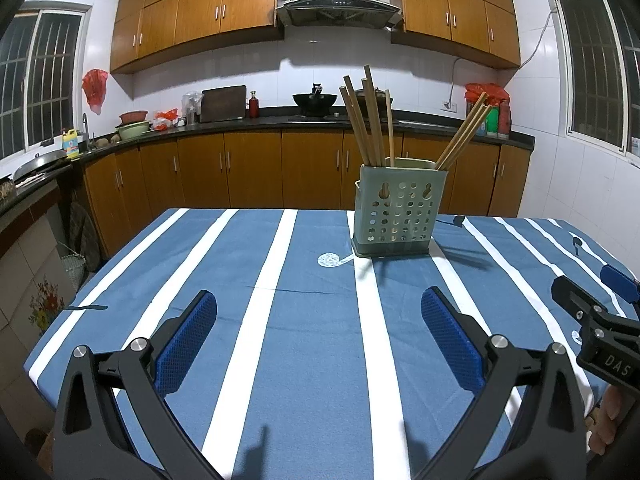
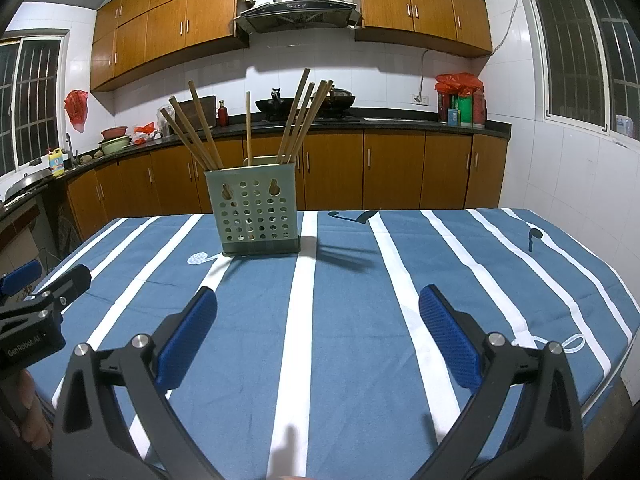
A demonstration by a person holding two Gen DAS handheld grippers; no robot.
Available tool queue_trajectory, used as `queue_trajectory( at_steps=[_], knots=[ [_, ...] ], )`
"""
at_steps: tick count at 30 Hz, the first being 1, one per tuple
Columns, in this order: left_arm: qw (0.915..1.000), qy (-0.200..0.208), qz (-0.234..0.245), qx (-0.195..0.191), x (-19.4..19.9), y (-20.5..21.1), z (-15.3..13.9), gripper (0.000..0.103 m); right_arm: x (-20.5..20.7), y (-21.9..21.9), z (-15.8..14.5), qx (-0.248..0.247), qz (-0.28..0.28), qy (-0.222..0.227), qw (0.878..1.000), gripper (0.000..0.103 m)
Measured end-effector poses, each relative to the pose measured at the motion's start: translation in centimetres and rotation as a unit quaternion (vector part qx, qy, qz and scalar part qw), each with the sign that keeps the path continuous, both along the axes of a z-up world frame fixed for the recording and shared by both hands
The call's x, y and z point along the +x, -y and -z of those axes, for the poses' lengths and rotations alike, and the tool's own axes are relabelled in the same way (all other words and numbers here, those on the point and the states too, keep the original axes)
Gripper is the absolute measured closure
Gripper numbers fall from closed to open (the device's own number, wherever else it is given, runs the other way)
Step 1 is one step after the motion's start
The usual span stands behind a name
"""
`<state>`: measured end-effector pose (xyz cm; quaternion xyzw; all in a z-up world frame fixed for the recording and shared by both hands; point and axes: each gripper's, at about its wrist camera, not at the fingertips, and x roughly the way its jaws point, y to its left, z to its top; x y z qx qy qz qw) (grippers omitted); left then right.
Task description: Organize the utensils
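A pale green perforated utensil holder (image 1: 394,216) (image 2: 258,216) stands upright on the blue and white striped tablecloth (image 1: 280,320) (image 2: 360,320), toward the far side. Several wooden chopsticks (image 1: 370,120) (image 2: 200,132) stand in it, leaning left and right. My left gripper (image 1: 318,316) is open and empty, low over the cloth, well short of the holder. My right gripper (image 2: 318,316) is open and empty too, to the right of the left one. Each shows at the edge of the other's view, the right gripper (image 1: 592,312) and the left gripper (image 2: 48,292).
Wooden base cabinets (image 1: 248,168) and a dark counter (image 1: 280,122) with a wok (image 1: 315,100) run behind the table. A sink area with bowls (image 1: 134,124) is at the far left. The table's edges (image 2: 616,360) drop off left and right.
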<state>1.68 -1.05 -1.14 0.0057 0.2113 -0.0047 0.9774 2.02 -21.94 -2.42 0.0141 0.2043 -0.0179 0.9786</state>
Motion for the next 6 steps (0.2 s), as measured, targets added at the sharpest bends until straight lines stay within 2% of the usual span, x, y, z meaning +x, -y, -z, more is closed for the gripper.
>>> queue_trajectory(
  at_steps=[6],
  knots=[
    [1.0000,-0.002,-0.002,-0.003,-0.20,0.07,0.19,0.002,0.01,0.04,-0.05,0.000,0.000,-0.001,1.000,0.004]
  ],
)
